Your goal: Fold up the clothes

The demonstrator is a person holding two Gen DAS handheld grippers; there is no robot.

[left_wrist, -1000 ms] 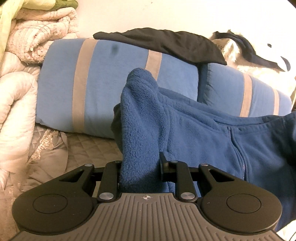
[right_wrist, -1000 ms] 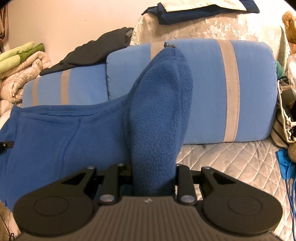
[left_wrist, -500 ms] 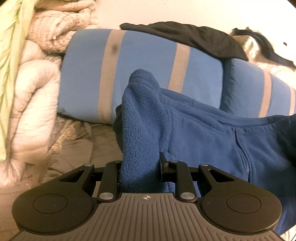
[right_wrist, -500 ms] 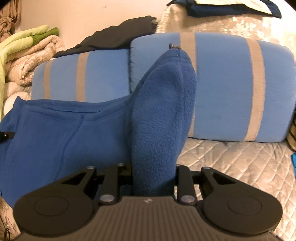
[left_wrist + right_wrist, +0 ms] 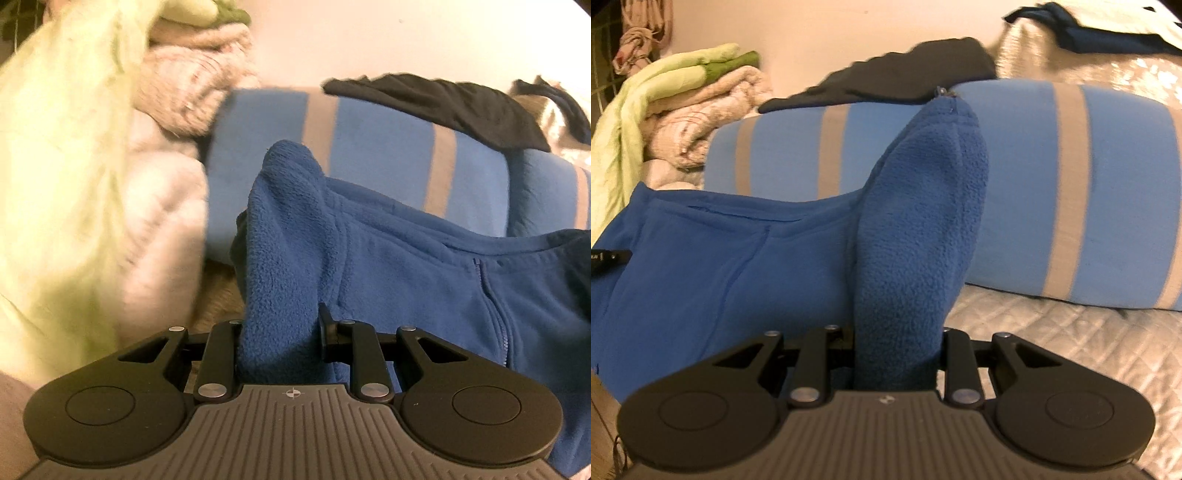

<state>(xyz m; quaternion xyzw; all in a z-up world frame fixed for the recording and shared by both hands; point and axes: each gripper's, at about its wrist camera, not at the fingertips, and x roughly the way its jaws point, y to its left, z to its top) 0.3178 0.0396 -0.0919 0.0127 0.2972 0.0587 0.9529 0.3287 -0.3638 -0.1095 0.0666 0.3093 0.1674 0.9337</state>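
Note:
A blue fleece zip jacket [image 5: 424, 266] hangs stretched between both grippers above the bed. My left gripper [image 5: 280, 336] is shut on a bunched corner of the fleece, which stands up in a thick fold between the jaws. In the right wrist view the same blue fleece jacket [image 5: 713, 266] spreads to the left, and my right gripper [image 5: 897, 354] is shut on another bunched corner that rises with a zip end at its top. The fingertips of both grippers are buried in fabric. The left gripper's tip [image 5: 605, 258] peeks in at the far left edge.
Blue pillows with grey stripes [image 5: 1071, 192] lie behind the jacket, with a black garment [image 5: 443, 103] draped on top. A pile of green and pink blankets [image 5: 92, 166] looms close on the left. A quilted bedspread [image 5: 1071, 332] covers the bed at right.
Both grippers have swung left with the jacket still held. The blanket pile now fills the left of the left wrist view, and the pillows have slid right in both views.

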